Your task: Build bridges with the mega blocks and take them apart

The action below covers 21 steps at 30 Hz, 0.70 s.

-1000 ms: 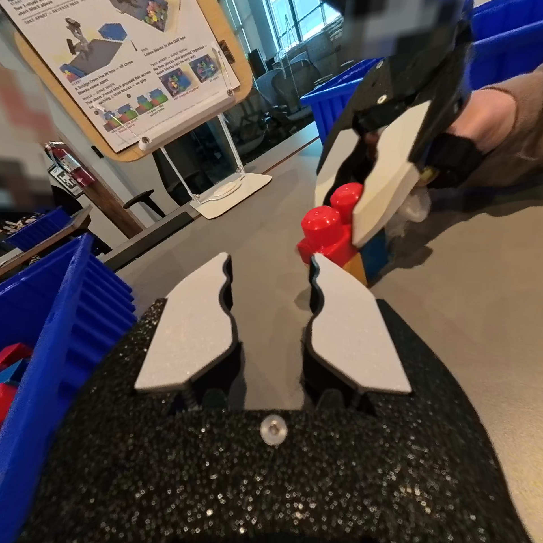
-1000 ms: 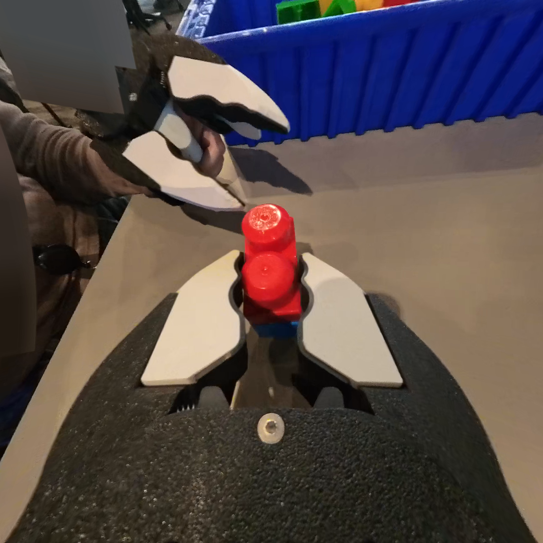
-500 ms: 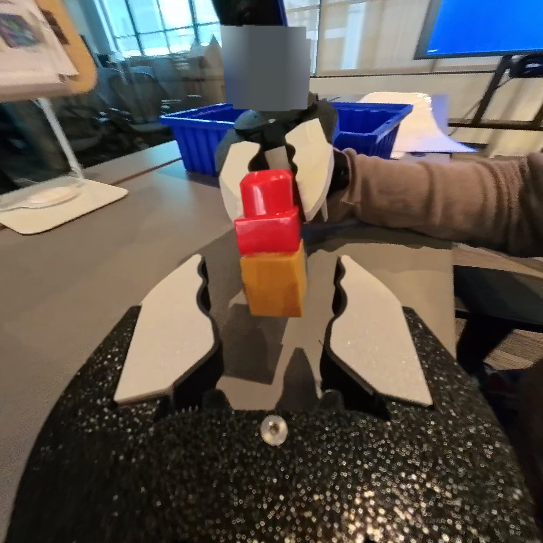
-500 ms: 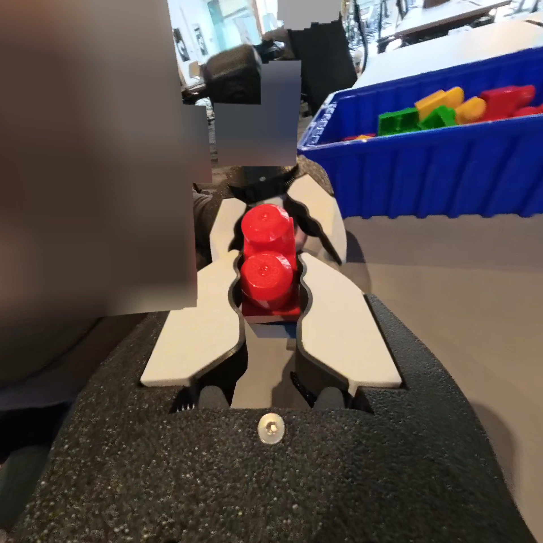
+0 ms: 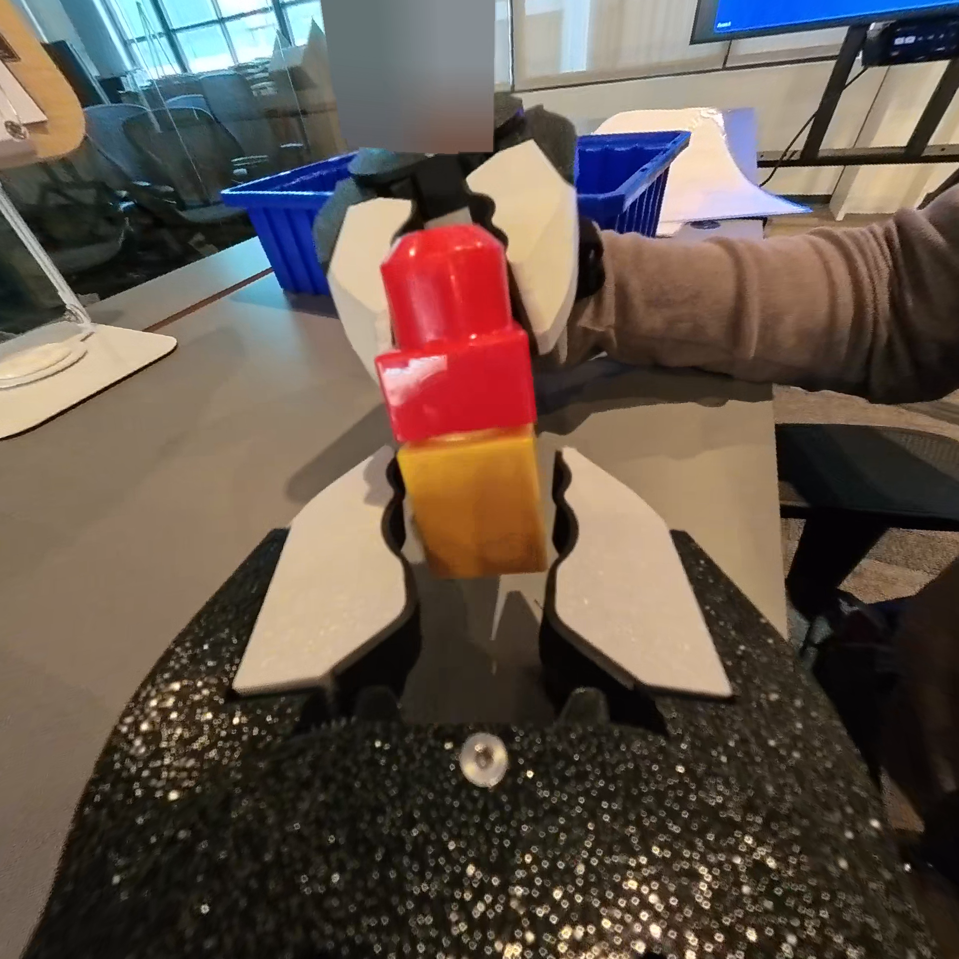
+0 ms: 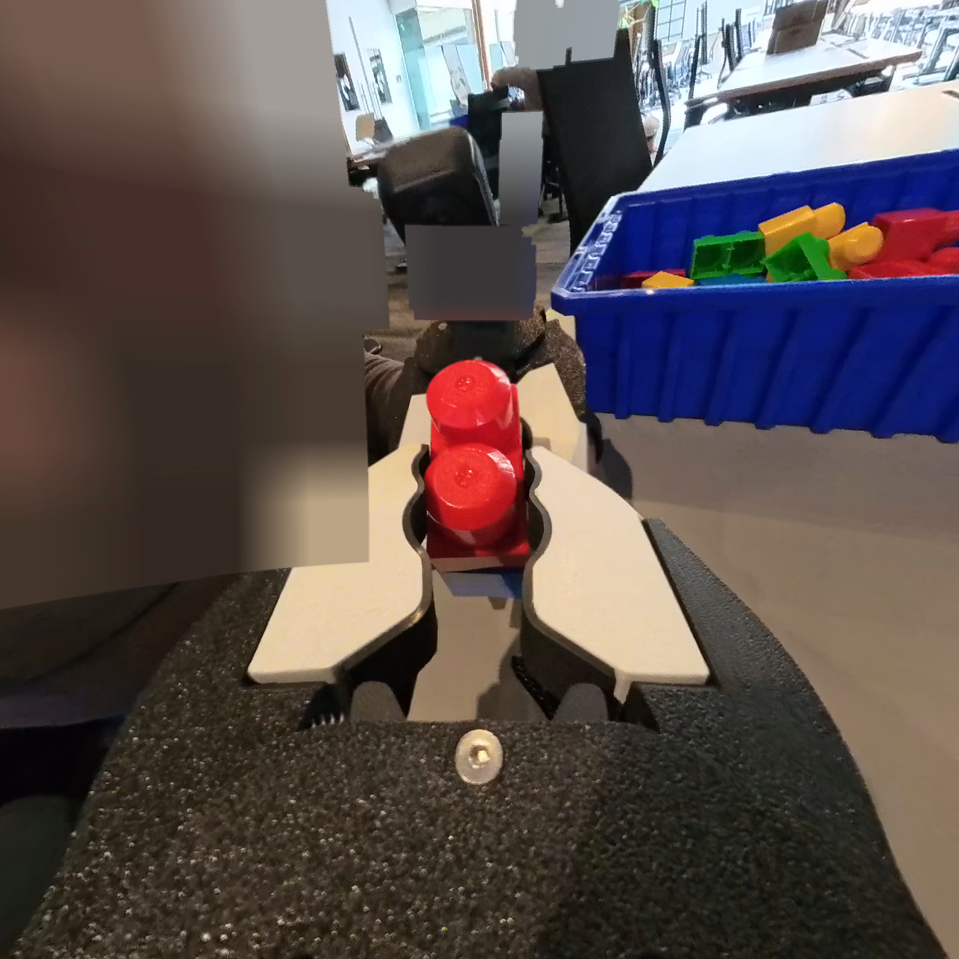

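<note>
Left wrist view: the left gripper is spread, its fingers flanking, not yet touching, the glossy yellow plastic block. It should close squarely there (my judgement), then pull straight down. The right gripper is clenched on the red two-stud plastic block, above the grey bench.

clear stand, office chairs, monitor.

Yellow block between open jaws

grey desk | windows back left, daylight | mesh office chairs behind | wall screen on black stand, top right | far long tables | black chair
</note>
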Available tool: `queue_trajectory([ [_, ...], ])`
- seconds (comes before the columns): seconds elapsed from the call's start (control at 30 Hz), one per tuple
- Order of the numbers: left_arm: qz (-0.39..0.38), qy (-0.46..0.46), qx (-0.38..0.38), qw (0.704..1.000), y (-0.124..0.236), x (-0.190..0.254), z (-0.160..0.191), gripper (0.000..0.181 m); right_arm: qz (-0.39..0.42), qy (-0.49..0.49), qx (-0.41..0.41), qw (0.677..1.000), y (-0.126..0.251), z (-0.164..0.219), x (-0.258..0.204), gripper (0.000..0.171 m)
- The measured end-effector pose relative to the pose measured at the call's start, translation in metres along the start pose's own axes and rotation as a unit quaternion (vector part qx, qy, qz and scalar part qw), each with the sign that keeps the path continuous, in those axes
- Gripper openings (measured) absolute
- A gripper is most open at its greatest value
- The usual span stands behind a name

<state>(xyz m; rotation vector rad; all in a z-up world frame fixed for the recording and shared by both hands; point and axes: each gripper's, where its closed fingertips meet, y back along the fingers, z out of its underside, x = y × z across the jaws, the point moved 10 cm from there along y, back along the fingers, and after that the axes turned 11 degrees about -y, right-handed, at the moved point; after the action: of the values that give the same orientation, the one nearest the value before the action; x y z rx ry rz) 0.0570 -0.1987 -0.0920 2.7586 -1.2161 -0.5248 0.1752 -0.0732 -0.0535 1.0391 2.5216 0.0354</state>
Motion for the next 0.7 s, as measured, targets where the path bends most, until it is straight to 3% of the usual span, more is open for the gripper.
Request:
queue_trajectory([
  [0.1,-0.004,-0.002,-0.004,1.000,-0.0007,0.0006,-0.0001,0.044,0.007,0.005,-0.008,1.000,-0.0018,0.0008,-0.0009,0.034],
  [0.47,-0.019,0.054,-0.041,0.998,0.0030,-0.0076,0.0051,0.040,0.067,0.024,-0.023,0.997,-0.0098,-0.0011,-0.0004,0.034],
  [0.7,-0.009,0.039,-0.049,0.998,0.0014,-0.0047,0.0046,0.040,0.051,0.012,-0.036,0.998,-0.0087,0.0024,-0.0007,0.034],
])
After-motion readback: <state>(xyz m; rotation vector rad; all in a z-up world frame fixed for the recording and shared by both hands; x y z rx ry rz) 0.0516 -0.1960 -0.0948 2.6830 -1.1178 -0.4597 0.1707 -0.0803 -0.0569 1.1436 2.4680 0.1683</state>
